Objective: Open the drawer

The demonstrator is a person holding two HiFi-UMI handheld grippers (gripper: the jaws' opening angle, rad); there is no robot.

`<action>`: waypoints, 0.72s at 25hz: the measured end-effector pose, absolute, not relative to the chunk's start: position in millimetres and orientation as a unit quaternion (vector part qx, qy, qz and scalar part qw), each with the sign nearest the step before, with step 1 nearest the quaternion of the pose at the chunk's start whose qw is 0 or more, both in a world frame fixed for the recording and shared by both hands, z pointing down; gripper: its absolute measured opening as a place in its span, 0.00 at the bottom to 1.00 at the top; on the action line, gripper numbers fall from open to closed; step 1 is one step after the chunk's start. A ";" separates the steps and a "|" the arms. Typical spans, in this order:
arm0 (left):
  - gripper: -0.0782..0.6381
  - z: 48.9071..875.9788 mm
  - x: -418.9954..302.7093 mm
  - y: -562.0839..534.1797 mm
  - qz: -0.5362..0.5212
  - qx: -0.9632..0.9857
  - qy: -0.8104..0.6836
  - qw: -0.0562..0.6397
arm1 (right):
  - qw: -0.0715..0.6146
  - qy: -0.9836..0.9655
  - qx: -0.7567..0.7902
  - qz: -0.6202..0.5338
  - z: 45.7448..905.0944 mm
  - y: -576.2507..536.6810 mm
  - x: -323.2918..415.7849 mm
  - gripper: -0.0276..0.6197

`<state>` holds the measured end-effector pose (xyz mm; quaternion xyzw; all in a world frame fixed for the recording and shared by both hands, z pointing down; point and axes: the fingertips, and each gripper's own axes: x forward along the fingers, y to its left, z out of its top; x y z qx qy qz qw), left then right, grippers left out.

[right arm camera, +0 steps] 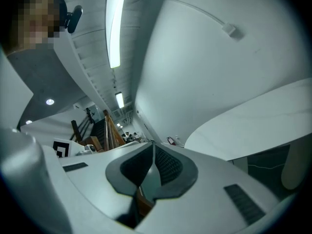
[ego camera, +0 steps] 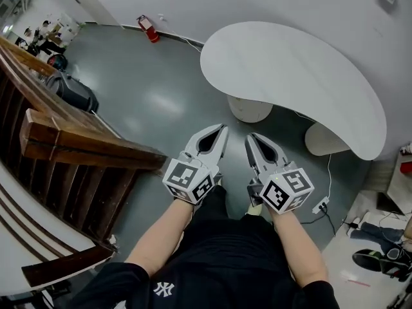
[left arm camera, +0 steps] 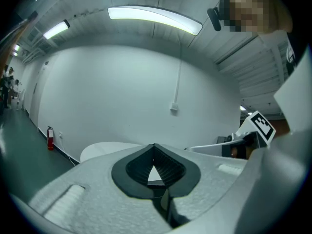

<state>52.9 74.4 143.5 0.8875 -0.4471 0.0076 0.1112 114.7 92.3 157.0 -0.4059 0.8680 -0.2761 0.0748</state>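
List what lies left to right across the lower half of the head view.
In order: dark wooden stair railing → left gripper → right gripper → white power strip on the grey floor.

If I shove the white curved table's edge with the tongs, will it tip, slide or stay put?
Likely stays put: the white table has a broad, rigid-looking top, so it is probably heavy. Tipping seems unlikely, since two wide round pedestals stand apart under it. On the smooth grey floor it might slide; whether it is fixed down doesn't show.
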 end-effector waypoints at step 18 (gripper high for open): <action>0.12 312.0 -31.1 -95.3 0.023 0.916 -0.367 0.159 | 0.129 0.748 -0.510 -0.404 365.8 -80.4 45.6 0.09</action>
